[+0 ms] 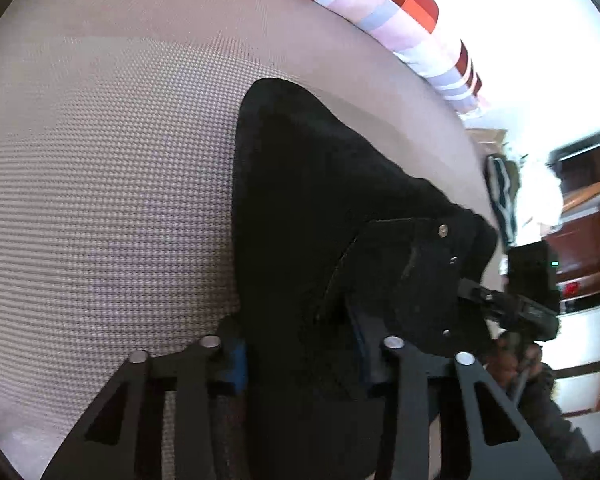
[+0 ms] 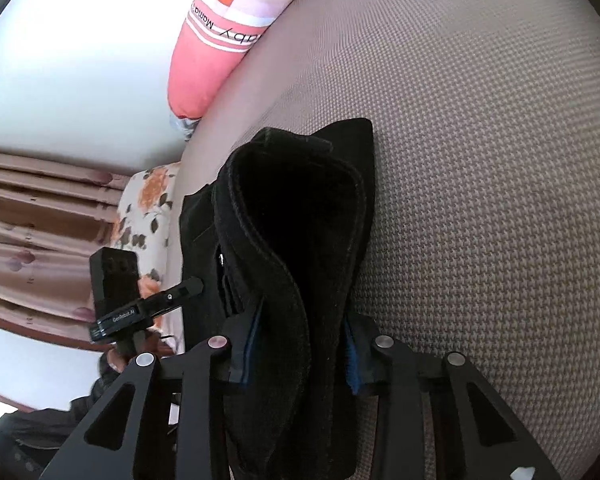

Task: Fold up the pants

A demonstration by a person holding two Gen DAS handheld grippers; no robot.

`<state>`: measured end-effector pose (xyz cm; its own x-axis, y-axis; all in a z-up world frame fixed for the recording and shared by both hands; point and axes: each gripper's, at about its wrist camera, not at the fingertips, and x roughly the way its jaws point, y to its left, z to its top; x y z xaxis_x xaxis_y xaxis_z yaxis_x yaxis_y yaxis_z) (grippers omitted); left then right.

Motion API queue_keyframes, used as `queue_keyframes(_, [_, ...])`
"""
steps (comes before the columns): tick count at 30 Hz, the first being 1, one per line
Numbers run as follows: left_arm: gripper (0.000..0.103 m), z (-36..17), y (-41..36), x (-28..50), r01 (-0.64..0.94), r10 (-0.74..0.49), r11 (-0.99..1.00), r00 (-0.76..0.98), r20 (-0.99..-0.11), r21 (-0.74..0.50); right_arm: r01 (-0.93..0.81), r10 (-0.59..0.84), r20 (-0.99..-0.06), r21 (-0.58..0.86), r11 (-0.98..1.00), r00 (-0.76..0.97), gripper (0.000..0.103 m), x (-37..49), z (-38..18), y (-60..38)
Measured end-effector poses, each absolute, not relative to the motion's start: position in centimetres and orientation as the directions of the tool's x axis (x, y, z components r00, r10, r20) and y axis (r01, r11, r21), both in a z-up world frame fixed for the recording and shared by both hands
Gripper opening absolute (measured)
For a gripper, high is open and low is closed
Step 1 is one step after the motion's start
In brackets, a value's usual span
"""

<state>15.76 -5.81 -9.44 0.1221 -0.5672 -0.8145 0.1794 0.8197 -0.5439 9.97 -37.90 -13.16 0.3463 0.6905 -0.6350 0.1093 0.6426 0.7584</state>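
- Left gripper [image 1: 300,360]: fingers clamped on the black pants [image 1: 320,208], which run toward 12 o'clock over the woven grey bed cover [image 1: 119,180].
- Right gripper [image 2: 295,352]: fingers clamped on the same pants' bunched edge.
- Pink checked pillow [image 1: 380,4]: at 1 o'clock, well apart from the pants.

A pink checked pillow [image 2: 215,40] lies on the woven grey bedcover [image 1: 99,200].

Open room: wide woven bed cover [image 1: 99,180] left of the black pants [image 1: 300,200], bare up to the far edge.
Far edge: blocked by striped pillow [image 1: 380,4].
Right side: pants bunched between both grippers; flowered cushion [image 2: 147,208] just beyond.
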Motion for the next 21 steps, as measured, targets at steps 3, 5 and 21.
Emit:
queue_keyframes(3, [0.034, -9.1, -6.3, 15.2, 0.201, -0.512, 0.854, 0.153, -0.845, -0.48, 0.126, 0.645, -0.667, 0.725, 0.677, 0.372, 0.032, 9.5, -12.5, -37.3])
queue_keyframes(5, [0.031, -8.9, -6.8, 15.0, 0.215, -0.482, 0.869, 0.171, -0.859, -0.445, 0.134, 0.618, -0.686, 0.703, 0.698, 0.384, 0.032, 9.3, -12.0, -36.7])
queue_keyframes(21, [0.015, -5.3, -7.0, 12.7, 0.295, -0.415, 0.894, 0.257, -0.873, -0.338, 0.135, 0.497, -0.76, 0.593, 0.794, 0.419, 0.021, 9.1, -7.0, -33.0])
